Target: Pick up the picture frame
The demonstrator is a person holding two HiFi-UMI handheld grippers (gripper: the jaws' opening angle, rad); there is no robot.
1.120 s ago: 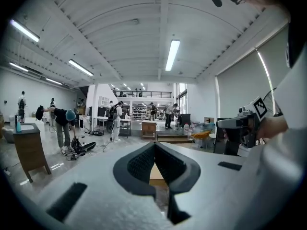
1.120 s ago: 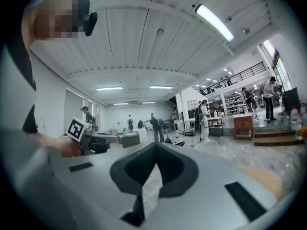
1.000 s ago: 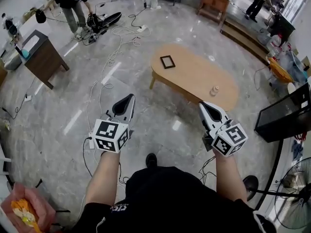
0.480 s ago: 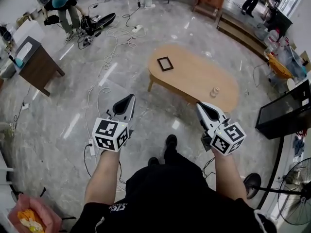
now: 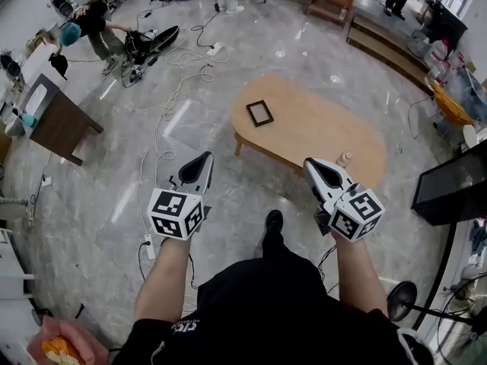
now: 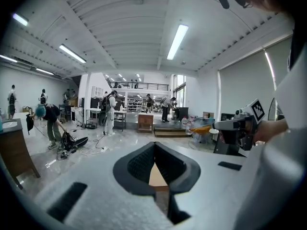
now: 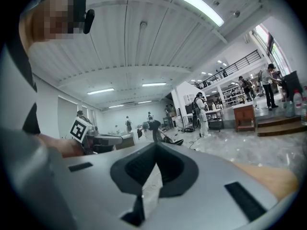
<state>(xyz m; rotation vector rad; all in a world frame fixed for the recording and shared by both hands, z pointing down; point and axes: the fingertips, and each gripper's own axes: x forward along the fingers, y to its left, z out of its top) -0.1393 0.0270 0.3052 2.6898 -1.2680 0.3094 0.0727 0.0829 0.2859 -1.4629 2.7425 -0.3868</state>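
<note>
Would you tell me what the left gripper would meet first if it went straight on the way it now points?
Probably the wooden table: the left gripper points at its near left end, and tan wood shows past its jaws. Only floor lies between, though depth is unclear.

Bright ceiling strip lights glare off glossy floor; fisheye edges warp.

What the picture frame holds is too small to tell, as is the small pale object on the wooden table, whose near edge the right gripper partly hides.
</note>
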